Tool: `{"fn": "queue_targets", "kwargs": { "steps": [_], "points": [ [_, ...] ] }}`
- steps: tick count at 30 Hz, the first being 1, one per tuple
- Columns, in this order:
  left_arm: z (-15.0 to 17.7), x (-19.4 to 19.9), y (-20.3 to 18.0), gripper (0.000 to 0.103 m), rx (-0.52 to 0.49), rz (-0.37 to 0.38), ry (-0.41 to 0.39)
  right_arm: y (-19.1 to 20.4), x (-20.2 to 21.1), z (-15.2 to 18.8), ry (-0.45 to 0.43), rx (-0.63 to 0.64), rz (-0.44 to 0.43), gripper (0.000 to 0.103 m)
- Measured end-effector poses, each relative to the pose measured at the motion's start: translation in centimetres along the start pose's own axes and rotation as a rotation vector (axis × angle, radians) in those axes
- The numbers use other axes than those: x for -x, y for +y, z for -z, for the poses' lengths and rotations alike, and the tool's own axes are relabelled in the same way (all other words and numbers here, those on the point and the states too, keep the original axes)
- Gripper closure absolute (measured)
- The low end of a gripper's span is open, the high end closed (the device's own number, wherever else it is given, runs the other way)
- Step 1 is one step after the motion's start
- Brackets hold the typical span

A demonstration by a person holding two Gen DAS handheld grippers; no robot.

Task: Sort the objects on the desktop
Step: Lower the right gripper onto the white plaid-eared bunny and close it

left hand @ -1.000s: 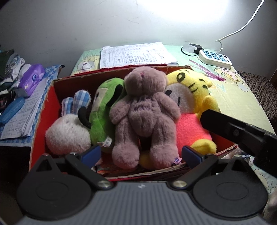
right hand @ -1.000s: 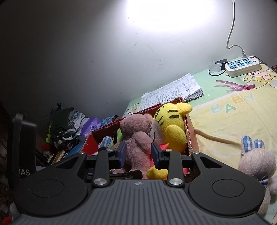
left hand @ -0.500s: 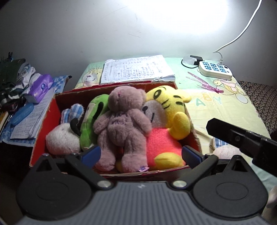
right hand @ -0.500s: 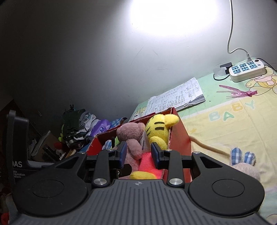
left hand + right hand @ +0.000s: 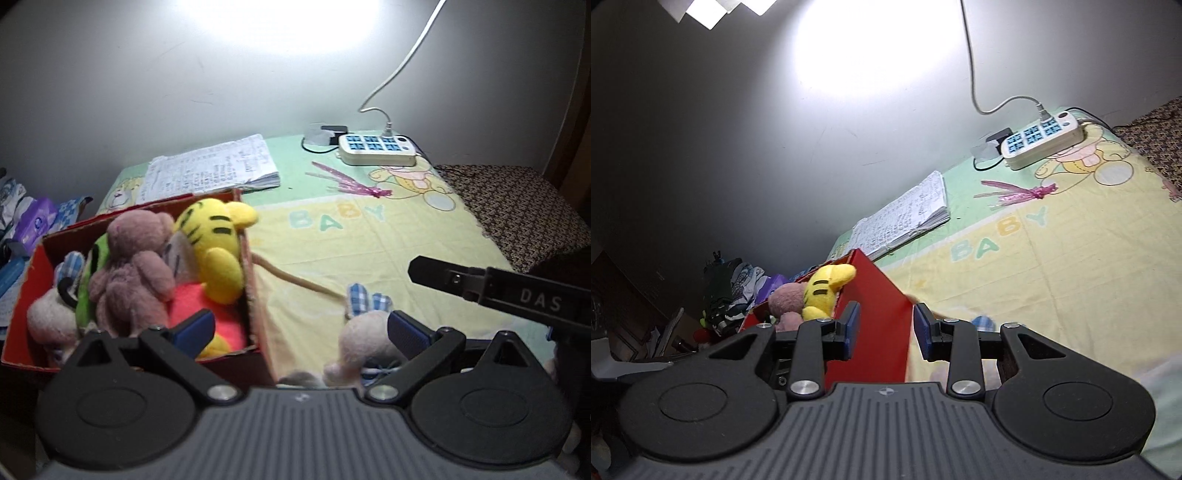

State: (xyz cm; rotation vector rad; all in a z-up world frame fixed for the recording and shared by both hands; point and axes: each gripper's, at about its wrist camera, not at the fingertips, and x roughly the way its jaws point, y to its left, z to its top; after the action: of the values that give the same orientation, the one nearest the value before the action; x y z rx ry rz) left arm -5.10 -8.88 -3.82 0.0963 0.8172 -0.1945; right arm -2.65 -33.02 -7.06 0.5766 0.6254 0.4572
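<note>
A red box (image 5: 255, 295) stands at the table's left and holds several plush toys, among them a pink bear (image 5: 133, 266) and a yellow tiger (image 5: 218, 243). A pale bunny plush with checked ears (image 5: 364, 328) lies on the cloth to the right of the box. My left gripper (image 5: 299, 328) is open and empty, its right finger beside the bunny. My right gripper (image 5: 884, 328) is partly open and empty, in front of the box's red wall (image 5: 879, 325). Its body (image 5: 498, 291) shows in the left wrist view.
A written notebook (image 5: 210, 170) lies behind the box. A white power strip (image 5: 376, 149) with a cord and a pink ribbon (image 5: 347, 181) lie at the back. The table carries a yellow-green "BABY" cloth (image 5: 369, 251). Clutter (image 5: 731, 295) sits left of the box.
Both grippers have pulled back and swung right, away from the box. The bunny plush on the cloth has come into the left wrist view. The right jaws have opened a little wider.
</note>
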Motion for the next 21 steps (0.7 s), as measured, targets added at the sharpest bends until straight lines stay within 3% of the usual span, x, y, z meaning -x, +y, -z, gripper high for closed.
{"fn": "queue_targets", "kwargs": {
  "steps": [3,4,8,14,21],
  "points": [
    [1.0,-1.0,-2.2,0.003,-0.026,0.071,0.025,-2.3,0.4,0.0,0.024,-0.03,0.029,0.067],
    [1.3,-1.5,-2.9,0.003,-0.037,0.086,0.037,-3.1,0.4,0.1,0.041,-0.046,0.031,0.061],
    [2.7,-3.8,-4.5,0.004,-0.057,0.119,0.089,-5.8,0.4,0.7,0.09,-0.113,0.04,0.059],
    [4.4,-7.2,-5.6,0.004,-0.09,0.107,0.151,-7.7,-1.0,1.6,0.178,-0.157,0.014,0.044],
    [5.0,-10.3,-5.3,0.003,-0.062,0.089,0.201,-8.9,-2.7,1.9,0.241,-0.195,-0.01,0.043]
  ]
}}
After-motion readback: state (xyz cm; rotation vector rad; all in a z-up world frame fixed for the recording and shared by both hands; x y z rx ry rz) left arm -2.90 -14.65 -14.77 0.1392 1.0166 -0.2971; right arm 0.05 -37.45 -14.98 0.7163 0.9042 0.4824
